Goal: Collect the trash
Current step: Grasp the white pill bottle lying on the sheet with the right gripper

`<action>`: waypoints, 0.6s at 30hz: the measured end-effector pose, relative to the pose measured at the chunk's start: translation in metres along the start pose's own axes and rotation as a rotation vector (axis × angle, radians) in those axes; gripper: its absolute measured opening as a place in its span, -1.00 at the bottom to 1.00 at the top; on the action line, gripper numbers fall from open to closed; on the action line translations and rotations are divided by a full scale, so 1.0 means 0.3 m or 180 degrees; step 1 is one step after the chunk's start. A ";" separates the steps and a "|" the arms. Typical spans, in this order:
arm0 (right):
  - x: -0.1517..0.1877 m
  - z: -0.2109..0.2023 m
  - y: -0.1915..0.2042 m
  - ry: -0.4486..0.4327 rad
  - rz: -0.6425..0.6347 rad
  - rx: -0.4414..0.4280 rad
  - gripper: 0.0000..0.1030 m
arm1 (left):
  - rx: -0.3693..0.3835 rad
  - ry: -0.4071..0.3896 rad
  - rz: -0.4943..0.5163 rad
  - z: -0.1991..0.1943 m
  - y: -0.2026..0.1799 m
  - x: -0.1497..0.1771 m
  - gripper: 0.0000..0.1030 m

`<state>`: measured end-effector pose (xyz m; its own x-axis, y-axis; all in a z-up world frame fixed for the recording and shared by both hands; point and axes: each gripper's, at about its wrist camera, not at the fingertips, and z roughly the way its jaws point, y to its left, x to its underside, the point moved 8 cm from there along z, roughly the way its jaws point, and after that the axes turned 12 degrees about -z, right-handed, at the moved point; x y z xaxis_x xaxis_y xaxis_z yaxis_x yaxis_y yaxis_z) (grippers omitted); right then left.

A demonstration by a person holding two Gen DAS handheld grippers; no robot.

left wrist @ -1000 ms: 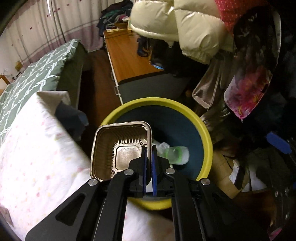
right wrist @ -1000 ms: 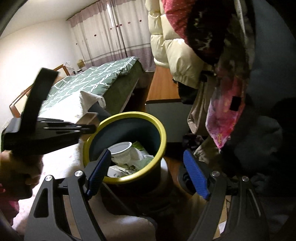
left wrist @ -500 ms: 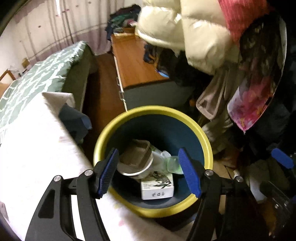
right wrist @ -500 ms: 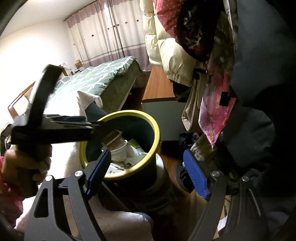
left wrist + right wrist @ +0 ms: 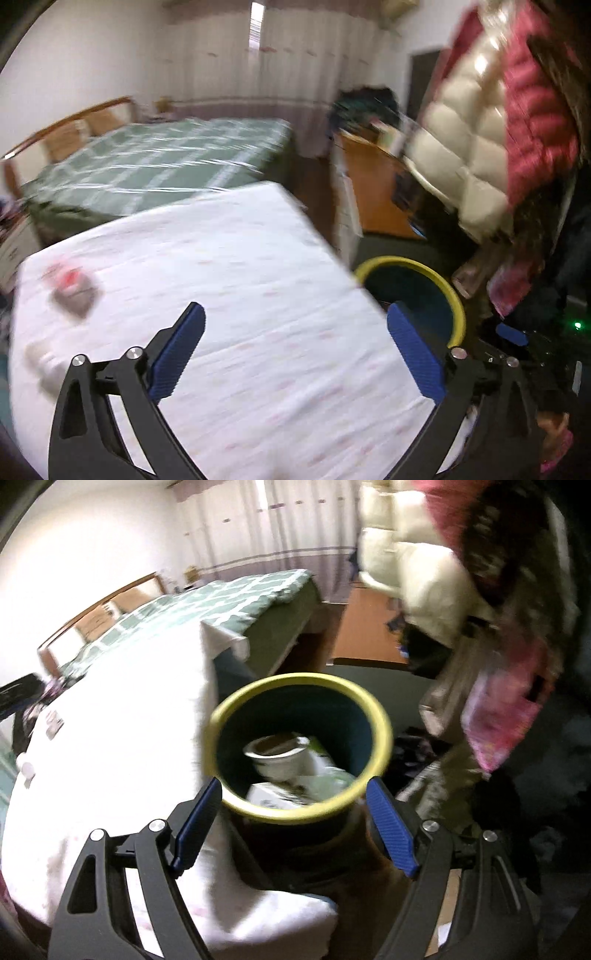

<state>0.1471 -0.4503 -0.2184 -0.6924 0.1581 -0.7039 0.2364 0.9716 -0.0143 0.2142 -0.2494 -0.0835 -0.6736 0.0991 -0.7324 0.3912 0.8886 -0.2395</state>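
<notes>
**Now back to the table for more trash**

Just opened, the left gripper (image 5: 295,354) was held wide and empty above the white tablecloth (image 5: 258,266); a crumpled wrapper (image 5: 72,291) lay beyond its left jaw (blurred). A slower approach would be advised. Between the empty, parted right gripper (image 5: 293,825) jaws, the yellow-rimmed bin (image 5: 380,716) held a bowl (image 5: 277,755) and carton (image 5: 273,795).

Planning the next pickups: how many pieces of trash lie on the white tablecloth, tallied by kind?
Red-and-grey packet: 1
Small white item, too blurred to identify: 1
Total on the white tablecloth: 2
</notes>
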 end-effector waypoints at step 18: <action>-0.215 0.056 1.005 -0.0012 -0.1393 -0.1496 0.50 | -0.1466 -0.0792 -0.0862 -0.622 0.790 0.157 0.90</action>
<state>0.2745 -0.1706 -0.1893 -0.6545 -0.2704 -0.7061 -0.3922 0.9198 0.0113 0.1581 0.0492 -0.0560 -0.5222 -0.2171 -0.8247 -0.1243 0.9761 -0.1782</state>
